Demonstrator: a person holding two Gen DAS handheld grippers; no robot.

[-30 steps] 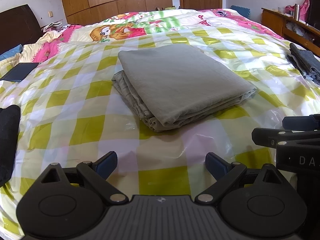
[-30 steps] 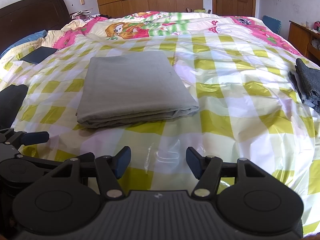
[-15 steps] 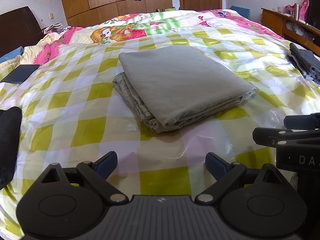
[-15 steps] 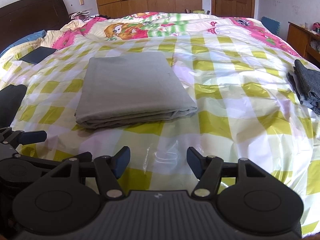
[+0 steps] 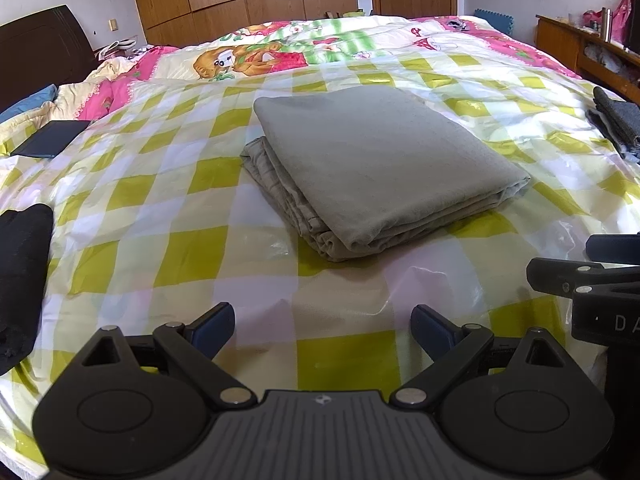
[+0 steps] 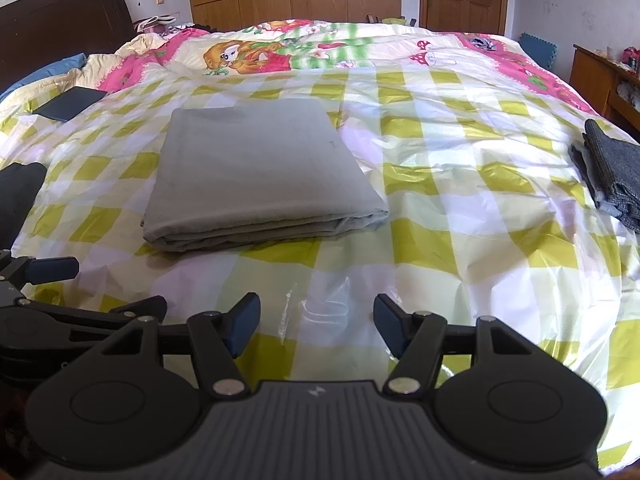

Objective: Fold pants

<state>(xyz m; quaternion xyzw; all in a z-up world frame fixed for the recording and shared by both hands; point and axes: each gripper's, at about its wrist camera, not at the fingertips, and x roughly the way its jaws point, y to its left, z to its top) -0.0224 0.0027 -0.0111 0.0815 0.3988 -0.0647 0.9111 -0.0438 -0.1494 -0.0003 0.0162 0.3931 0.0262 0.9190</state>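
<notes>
The grey-green pants point(image 5: 372, 164) lie folded into a flat rectangular stack in the middle of the bed; they also show in the right wrist view point(image 6: 256, 172). My left gripper point(image 5: 322, 330) is open and empty, low over the cover in front of the stack and apart from it. My right gripper point(image 6: 316, 322) is open and empty, also short of the stack, to the right of the left one. Each gripper shows at the edge of the other's view.
The bed has a glossy yellow-and-white checked cover point(image 5: 160, 216). A folded dark grey garment point(image 6: 612, 172) lies at the right edge, a black garment point(image 5: 20, 276) at the left edge, a dark flat book point(image 5: 52, 138) far left. A wooden desk point(image 5: 580, 48) stands right.
Both grippers have drawn back a little and risen slightly; the folded pants look a bit farther away. Jaws stay open. The pants have not moved.
</notes>
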